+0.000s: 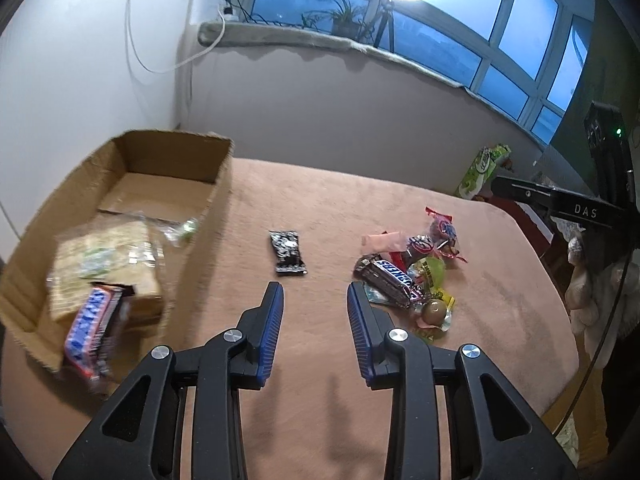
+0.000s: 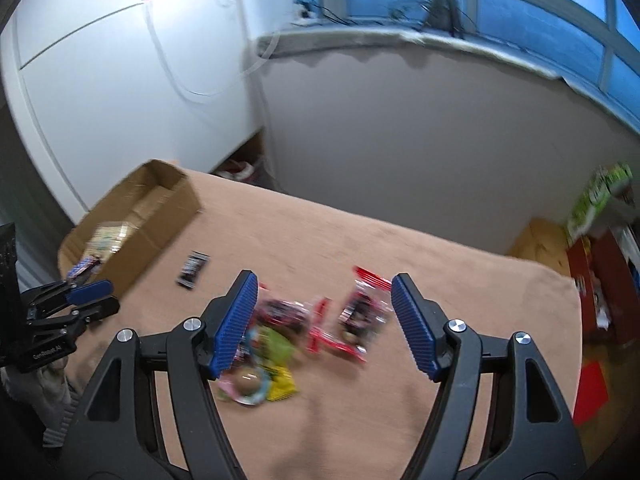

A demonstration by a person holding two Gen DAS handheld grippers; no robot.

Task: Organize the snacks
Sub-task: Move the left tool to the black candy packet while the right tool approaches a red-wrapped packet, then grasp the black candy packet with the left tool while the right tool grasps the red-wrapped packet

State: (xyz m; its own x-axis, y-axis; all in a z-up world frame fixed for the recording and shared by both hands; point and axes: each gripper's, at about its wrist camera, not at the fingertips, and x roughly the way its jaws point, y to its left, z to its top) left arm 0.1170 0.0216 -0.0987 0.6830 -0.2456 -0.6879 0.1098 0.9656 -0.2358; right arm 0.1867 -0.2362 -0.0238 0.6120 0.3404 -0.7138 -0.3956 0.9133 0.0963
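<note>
A cardboard box point(image 1: 176, 152) stands at the table's left, holding cracker packs point(image 1: 104, 264) and a Snickers bar point(image 1: 94, 326) that leans on its near edge. A black snack packet point(image 1: 287, 253) lies alone mid-table. A pile of snacks point(image 1: 412, 276) with another Snickers bar point(image 1: 390, 276) lies to the right. My left gripper point(image 1: 315, 292) is open and empty above the table, between the packet and the pile. My right gripper point(image 2: 324, 284) is open and empty above the pile point(image 2: 320, 320). The box point(image 2: 132, 216) and left gripper point(image 2: 94, 296) show at left.
The table wears a tan cloth point(image 1: 320, 200). A green carton point(image 1: 482, 170) stands beyond the table's far right edge. A grey wall and window sill run behind. Red items point(image 2: 592, 276) lie off the table's right side.
</note>
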